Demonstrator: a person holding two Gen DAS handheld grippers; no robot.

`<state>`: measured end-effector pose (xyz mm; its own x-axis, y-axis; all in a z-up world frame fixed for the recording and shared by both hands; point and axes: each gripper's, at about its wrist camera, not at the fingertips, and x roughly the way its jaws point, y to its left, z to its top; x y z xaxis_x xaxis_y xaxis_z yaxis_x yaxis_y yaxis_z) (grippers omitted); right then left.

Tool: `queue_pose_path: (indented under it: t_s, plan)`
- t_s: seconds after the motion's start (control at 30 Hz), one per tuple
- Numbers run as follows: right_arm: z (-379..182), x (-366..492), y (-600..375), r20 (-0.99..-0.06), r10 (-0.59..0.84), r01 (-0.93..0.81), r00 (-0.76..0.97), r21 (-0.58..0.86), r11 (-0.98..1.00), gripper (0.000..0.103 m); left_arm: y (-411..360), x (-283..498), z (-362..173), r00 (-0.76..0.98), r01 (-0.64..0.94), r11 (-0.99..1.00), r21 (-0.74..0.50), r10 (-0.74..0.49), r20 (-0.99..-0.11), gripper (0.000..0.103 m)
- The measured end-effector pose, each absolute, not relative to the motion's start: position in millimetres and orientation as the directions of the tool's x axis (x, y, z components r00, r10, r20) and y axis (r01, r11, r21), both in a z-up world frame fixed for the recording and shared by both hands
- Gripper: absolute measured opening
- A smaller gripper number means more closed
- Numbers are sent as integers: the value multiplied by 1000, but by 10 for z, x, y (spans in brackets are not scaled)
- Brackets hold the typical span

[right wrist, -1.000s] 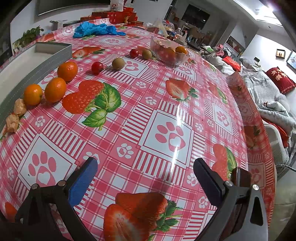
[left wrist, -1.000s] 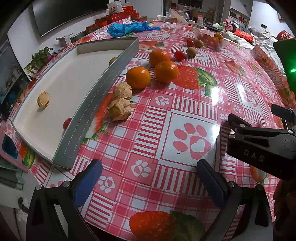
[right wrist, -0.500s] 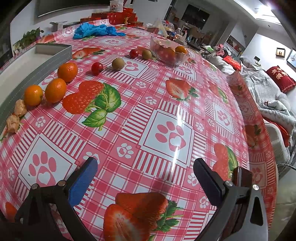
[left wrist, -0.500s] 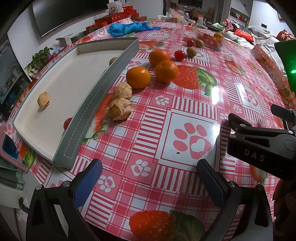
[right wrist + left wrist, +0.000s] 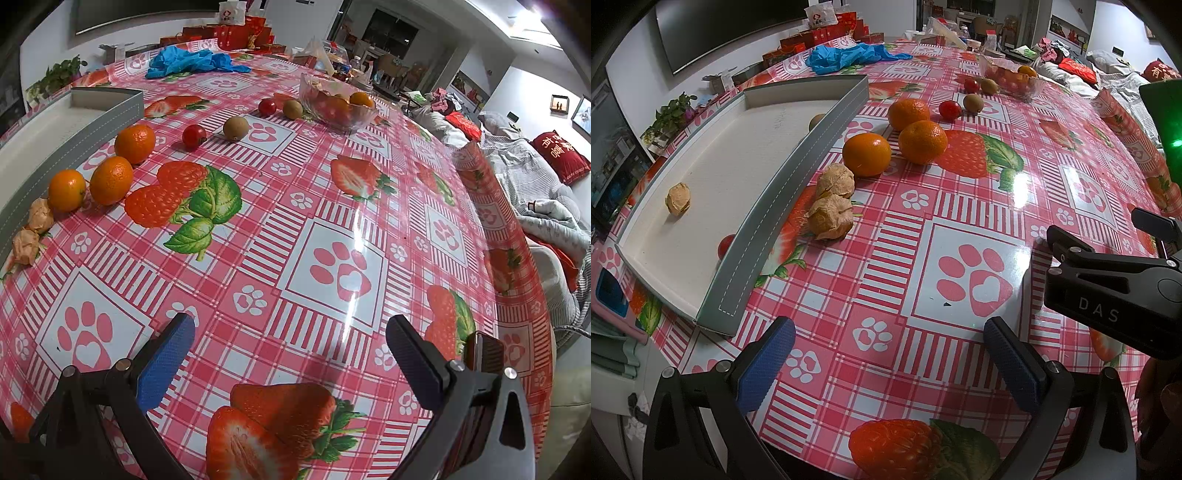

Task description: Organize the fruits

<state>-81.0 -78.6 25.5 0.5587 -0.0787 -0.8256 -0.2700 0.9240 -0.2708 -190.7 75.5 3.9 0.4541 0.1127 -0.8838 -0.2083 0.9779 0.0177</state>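
A grey-walled tray (image 5: 798,162) lies at the table's left and holds a papery husk fruit (image 5: 678,198), a red tomato (image 5: 726,245) and a kiwi (image 5: 816,120). Beside its wall lie two husk fruits (image 5: 831,218), three oranges (image 5: 866,153), two tomatoes (image 5: 950,109) and two kiwis (image 5: 973,102). The same row shows in the right wrist view: oranges (image 5: 110,180), tomato (image 5: 194,135), kiwi (image 5: 236,128). My left gripper (image 5: 886,354) is open and empty above the near table edge. My right gripper (image 5: 291,347) is open and empty; its body (image 5: 1108,295) shows in the left wrist view.
A glass bowl (image 5: 338,107) with fruit stands at the far side. Blue gloves (image 5: 188,62) and red boxes (image 5: 229,37) lie at the back. A sofa with bedding (image 5: 535,173) is to the right of the table. A phone (image 5: 609,295) lies left of the tray.
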Motion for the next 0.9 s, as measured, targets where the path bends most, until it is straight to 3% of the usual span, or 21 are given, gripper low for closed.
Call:
queue_pose_path:
  t_s: [0.43,0.77,0.83,0.87,0.9]
  plan:
    - [265,-810,-783,-824,-68,-273,562,-263,925,103,773,-1870,97,467,-176,983,42,121,-876,102]
    - [236,-775,-878,-839,-15,-270,543,-192,943,103,993,-1586,210,503,-159,987,-37,49,-863,102]
    - [230,-770,-881,-840,-9,-270,543,-185,945,103,1010,-1520,188,497,-161,985,-56,32,-867,96]
    - [225,-771,-887,-840,-6,-270,542,-181,946,103,1008,-1502,176,494,-155,986,-61,24,-869,84]
    - [224,-769,-893,-841,-3,-270,541,-177,947,103,1000,-1462,150,479,-144,987,-64,13,-878,81]
